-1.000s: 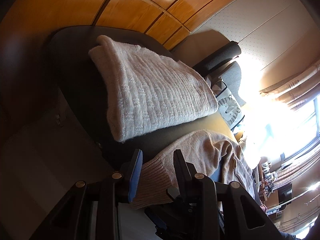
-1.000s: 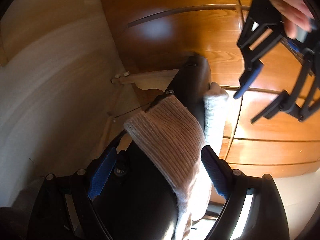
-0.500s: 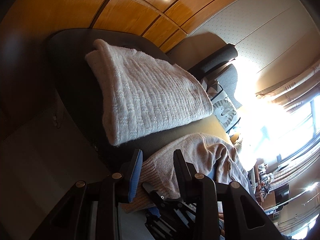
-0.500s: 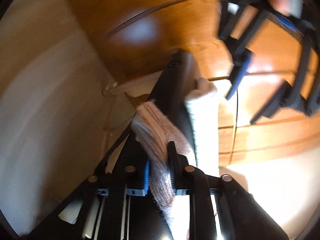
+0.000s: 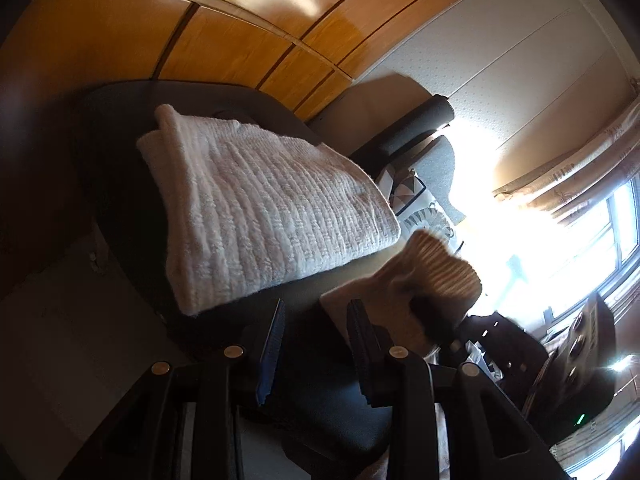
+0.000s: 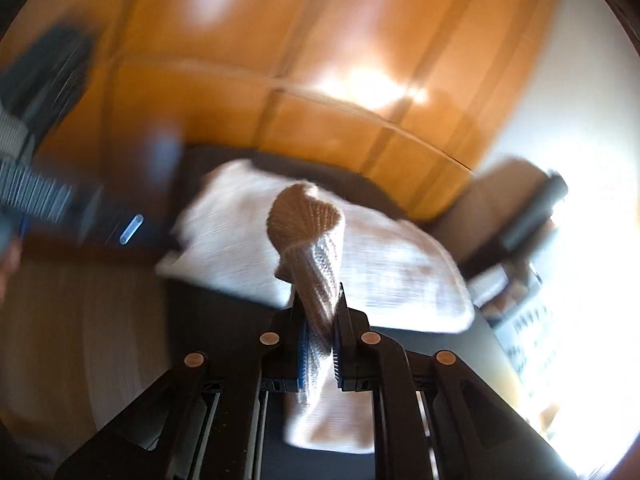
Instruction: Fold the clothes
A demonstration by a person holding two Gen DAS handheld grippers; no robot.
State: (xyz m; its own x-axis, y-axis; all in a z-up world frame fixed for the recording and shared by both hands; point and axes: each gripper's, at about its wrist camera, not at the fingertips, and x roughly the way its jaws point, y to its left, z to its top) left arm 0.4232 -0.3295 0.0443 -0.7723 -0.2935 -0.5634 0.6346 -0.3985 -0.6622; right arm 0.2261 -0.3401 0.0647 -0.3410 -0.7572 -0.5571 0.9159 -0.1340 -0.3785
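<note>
The right claw (image 6: 320,320) pinches a beige knit sleeve (image 6: 310,240), cuff pointing away toward the wooden wardrobe (image 6: 320,60), above the folded white sweater (image 5: 264,208). The left claw (image 5: 316,320) hangs part-spread, empty.

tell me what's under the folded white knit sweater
The folded white knit sweater lies on a dark seat cushion, which shows around its edges. Whatever sits directly beneath the sweater's middle is covered and cannot be seen.
</note>
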